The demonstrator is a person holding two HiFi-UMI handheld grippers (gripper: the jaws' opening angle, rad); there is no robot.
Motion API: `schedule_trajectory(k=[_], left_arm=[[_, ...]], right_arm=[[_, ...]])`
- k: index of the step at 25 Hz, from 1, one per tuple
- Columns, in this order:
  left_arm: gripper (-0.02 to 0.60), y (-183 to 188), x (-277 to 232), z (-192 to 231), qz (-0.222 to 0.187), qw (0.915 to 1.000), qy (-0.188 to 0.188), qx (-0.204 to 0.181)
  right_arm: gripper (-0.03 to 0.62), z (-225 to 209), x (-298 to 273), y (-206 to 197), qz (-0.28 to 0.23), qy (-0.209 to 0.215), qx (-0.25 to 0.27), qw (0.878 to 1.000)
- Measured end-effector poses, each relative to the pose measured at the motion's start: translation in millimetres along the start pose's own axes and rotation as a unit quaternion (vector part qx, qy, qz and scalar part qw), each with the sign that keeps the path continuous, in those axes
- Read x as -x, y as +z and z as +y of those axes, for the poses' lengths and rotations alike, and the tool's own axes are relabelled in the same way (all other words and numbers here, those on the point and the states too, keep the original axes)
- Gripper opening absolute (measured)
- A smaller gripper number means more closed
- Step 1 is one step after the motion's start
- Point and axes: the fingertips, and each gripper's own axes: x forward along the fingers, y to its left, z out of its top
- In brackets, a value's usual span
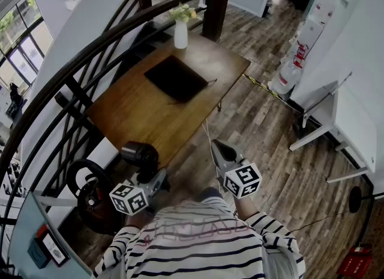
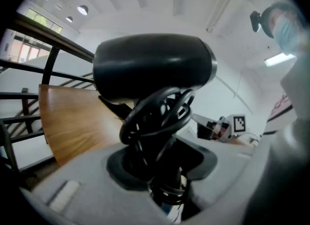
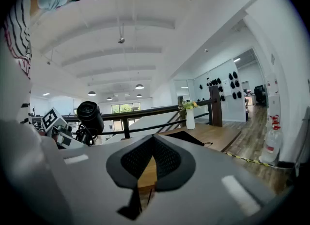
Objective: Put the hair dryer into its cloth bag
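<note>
A black hair dryer (image 1: 139, 153) with its cord coiled round the handle stands up out of my left gripper (image 1: 150, 176), off the near edge of the wooden table (image 1: 138, 116). In the left gripper view the dryer's barrel (image 2: 155, 67) fills the middle, and its handle sits between the jaws of the left gripper (image 2: 164, 171), which is shut on it. The black cloth bag (image 1: 177, 78) lies flat on the far half of the table, also seen in the right gripper view (image 3: 186, 137). My right gripper (image 1: 217, 147) is shut with nothing in it (image 3: 152, 146), to the right of the dryer (image 3: 90, 115).
A white vase with flowers (image 1: 180, 32) stands at the table's far edge. A dark curved railing (image 1: 90, 50) runs along the table's left. A black wheel-shaped thing (image 1: 90, 194) sits at lower left. A white desk (image 1: 354, 122) and a water bottle (image 1: 288, 74) stand to the right.
</note>
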Motion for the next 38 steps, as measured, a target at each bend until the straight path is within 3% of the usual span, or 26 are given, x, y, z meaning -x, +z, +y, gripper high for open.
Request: schedule_trajectory(k=[13, 15, 17, 27, 38], left_arm=[[0.16, 10.9, -59.1, 4.1, 0.013, 0.9996, 0.022, 0.01], [0.16, 14.4, -72.7, 5.6, 0.013, 0.9994, 0.029, 0.01], [0.16, 18.8, -87.7, 5.0, 0.012, 0.9993, 0.035, 0.012], [0.16, 43.7, -182.4, -11.6, -0.007, 0.9979, 0.061, 0.02], [0.16, 53.0, -261.7, -22.6, -0.031, 0.994, 0.094, 0.047]], right_arm=[[0.005, -62.8, -28.9, 16.6, -0.023, 0.0, 0.009, 1.0], [0.025, -75.7, -36.5, 17.2, -0.021, 0.005, 0.008, 1.0], [0.092, -90.7, -42.9, 17.4, -0.017, 0.011, 0.004, 1.0], [0.115, -189.7, -67.1, 27.8, 0.002, 0.045, 0.003, 0.999], [0.12, -270.9, -85.8, 32.8, 0.019, 0.093, 0.011, 0.995]])
